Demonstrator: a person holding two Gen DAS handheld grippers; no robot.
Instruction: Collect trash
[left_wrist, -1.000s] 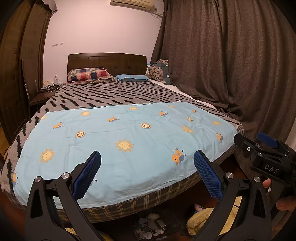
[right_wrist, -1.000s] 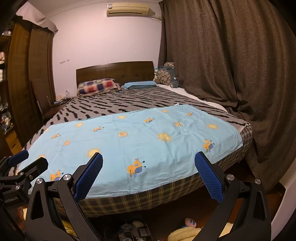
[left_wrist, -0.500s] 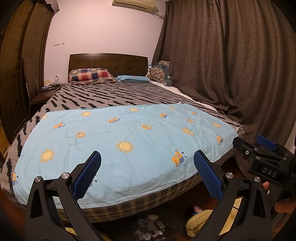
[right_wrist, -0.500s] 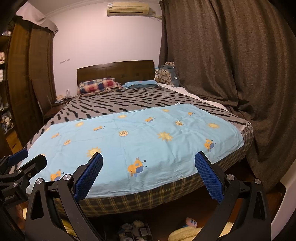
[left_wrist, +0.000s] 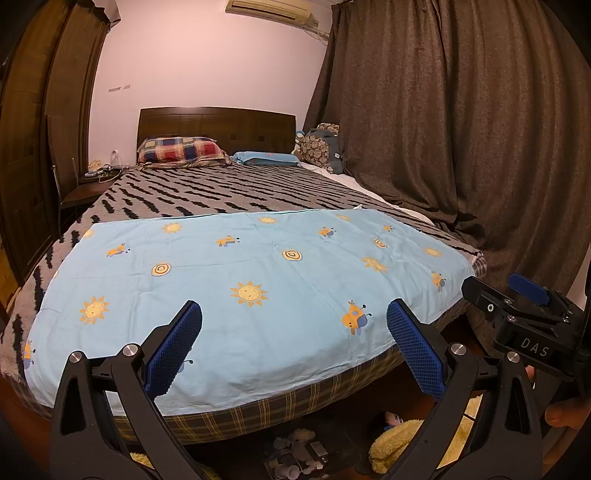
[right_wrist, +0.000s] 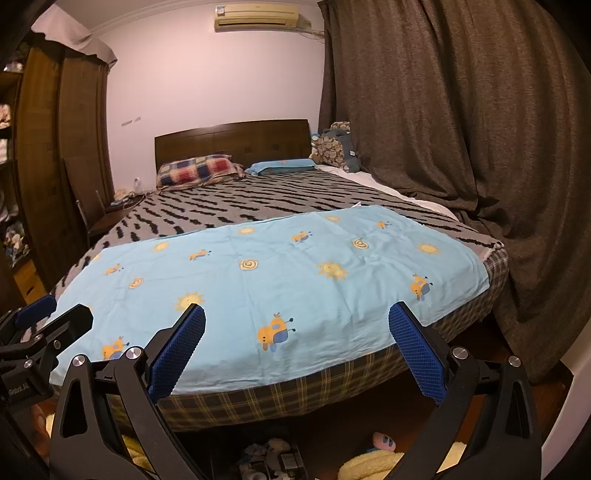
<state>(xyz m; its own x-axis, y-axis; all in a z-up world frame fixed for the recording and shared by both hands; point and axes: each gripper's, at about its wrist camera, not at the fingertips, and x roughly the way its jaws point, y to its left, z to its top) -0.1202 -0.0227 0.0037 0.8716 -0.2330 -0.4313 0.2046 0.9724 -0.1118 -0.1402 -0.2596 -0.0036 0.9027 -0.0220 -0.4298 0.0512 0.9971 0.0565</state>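
My left gripper (left_wrist: 293, 332) is open and empty, held in front of the foot of a bed. My right gripper (right_wrist: 295, 336) is open and empty too, beside it; its body shows at the right of the left wrist view (left_wrist: 524, 314). A light blue sheet with sun and snail prints (left_wrist: 240, 280) (right_wrist: 280, 269) lies flat over the foot of the bed. No loose trash shows on the bed. A clutter of small items (left_wrist: 299, 458) (right_wrist: 269, 461) lies on the floor under the bed edge.
A zebra-striped blanket (left_wrist: 221, 192), a plaid pillow (left_wrist: 181, 149) and a wooden headboard (left_wrist: 218, 122) lie further back. Dark curtains (left_wrist: 443, 129) hang at the right. A wardrobe (right_wrist: 55, 166) and a chair (left_wrist: 70, 184) stand at the left. A yellow plush (left_wrist: 399, 439) lies on the floor.
Both views have tilted slightly, so the bed sits a little lower in frame. Both grippers stay open and empty.
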